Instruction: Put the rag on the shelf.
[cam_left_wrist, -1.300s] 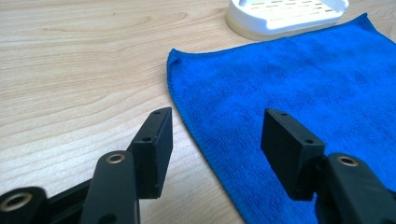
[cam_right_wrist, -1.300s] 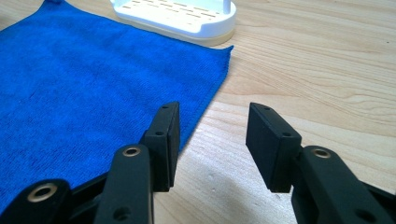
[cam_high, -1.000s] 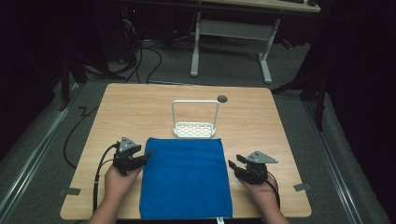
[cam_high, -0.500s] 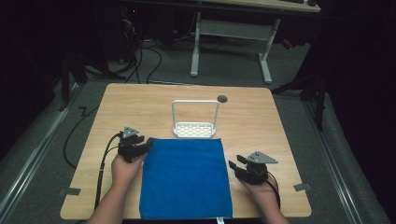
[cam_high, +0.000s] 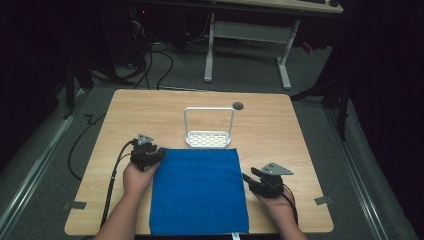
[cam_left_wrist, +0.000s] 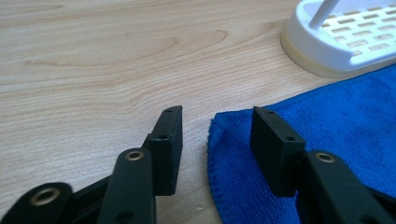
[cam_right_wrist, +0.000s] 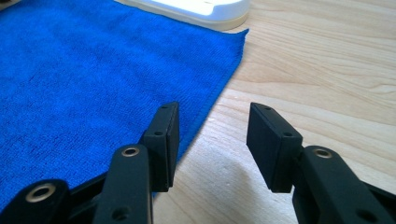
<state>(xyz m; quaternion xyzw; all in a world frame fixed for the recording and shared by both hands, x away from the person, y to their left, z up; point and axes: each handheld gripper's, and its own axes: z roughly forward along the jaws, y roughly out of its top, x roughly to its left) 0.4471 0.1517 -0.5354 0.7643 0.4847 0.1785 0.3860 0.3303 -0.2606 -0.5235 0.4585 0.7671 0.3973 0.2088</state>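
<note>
A blue microfibre cloth lies flat on the near middle of the wooden worktop, its far edge just beside a white slotted rack with an upright wire handle. The left tool sits at the cloth's far left corner, jaws apart, one over bare wood and the other over the cloth's corner. The right tool rests near the cloth's right edge, jaws apart, straddling that edge.
</note>
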